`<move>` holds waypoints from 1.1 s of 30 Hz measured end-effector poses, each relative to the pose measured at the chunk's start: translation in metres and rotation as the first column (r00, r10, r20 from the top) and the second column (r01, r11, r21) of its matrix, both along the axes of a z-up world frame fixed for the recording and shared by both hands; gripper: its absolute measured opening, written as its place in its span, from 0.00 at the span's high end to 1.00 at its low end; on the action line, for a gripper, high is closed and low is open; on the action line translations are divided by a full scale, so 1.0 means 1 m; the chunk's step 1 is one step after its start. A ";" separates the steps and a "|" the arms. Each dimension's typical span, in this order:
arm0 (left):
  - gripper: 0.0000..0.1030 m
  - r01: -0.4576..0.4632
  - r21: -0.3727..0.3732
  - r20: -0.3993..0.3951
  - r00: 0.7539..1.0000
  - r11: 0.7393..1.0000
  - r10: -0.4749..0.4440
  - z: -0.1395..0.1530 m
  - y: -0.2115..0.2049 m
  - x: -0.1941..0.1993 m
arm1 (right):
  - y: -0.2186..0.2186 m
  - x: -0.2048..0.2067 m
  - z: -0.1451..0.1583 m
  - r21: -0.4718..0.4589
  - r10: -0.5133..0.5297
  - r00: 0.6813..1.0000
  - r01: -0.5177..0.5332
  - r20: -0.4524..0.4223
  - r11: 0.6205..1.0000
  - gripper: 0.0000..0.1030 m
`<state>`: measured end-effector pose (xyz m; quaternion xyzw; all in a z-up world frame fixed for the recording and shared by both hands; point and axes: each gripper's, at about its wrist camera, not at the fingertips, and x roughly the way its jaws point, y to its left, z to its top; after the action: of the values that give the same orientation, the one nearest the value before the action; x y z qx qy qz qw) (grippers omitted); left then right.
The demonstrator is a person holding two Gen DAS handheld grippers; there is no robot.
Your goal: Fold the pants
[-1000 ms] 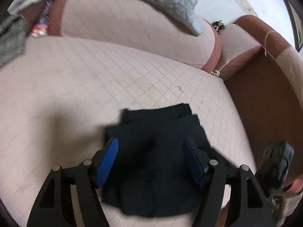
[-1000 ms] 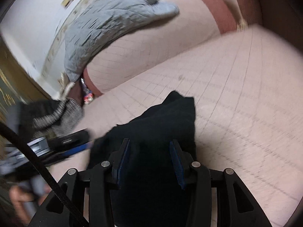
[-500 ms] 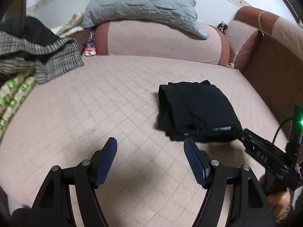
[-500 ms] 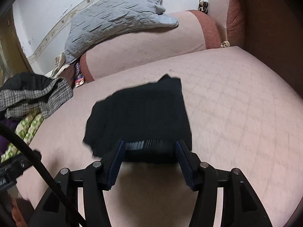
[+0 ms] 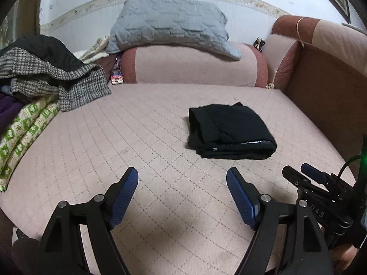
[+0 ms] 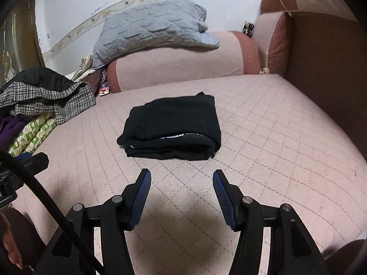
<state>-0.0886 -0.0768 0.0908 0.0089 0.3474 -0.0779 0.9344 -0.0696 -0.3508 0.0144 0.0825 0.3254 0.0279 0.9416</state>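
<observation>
The black pants [image 5: 229,130] lie folded in a compact rectangle on the pink quilted couch seat [image 5: 142,137]. They also show in the right wrist view [image 6: 172,128], straight ahead of the fingers. My left gripper [image 5: 182,181] is open and empty, held above the seat, short of the pants and to their left. My right gripper [image 6: 182,181] is open and empty, held back from the near edge of the pants. The right gripper also shows at the right edge of the left wrist view [image 5: 314,183].
A pile of clothes, with a checked grey garment [image 5: 52,80] on top, sits at the left of the seat. A grey quilted pillow [image 5: 169,27] lies on the bolster [image 5: 192,66] at the back. The brown armrest [image 5: 321,87] bounds the right side.
Both grippers have pulled back from the pants. The right gripper held the folded pants half a second ago and has let go. The pants now lie flat on the seat.
</observation>
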 end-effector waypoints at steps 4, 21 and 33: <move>0.21 -0.006 -0.023 0.055 0.998 1.000 0.008 0.015 -0.003 -0.016 | -0.002 -0.021 0.010 -0.040 -0.040 0.998 0.042 0.041 0.998 0.36; 0.14 0.064 0.002 0.033 0.997 0.998 -0.064 -0.003 -0.034 0.010 | -0.011 -0.007 0.016 -0.094 -0.062 0.997 0.065 0.037 0.993 0.29; 0.14 0.078 0.017 0.000 0.997 0.997 -0.078 -0.019 -0.045 0.060 | -0.013 0.046 0.012 -0.064 -0.092 0.996 0.093 0.012 0.994 0.29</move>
<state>-0.0283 -0.1223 0.0715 0.0305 0.3473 -0.1114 0.9306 -0.0234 -0.3642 0.0264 0.0668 0.3177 -0.0258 0.9455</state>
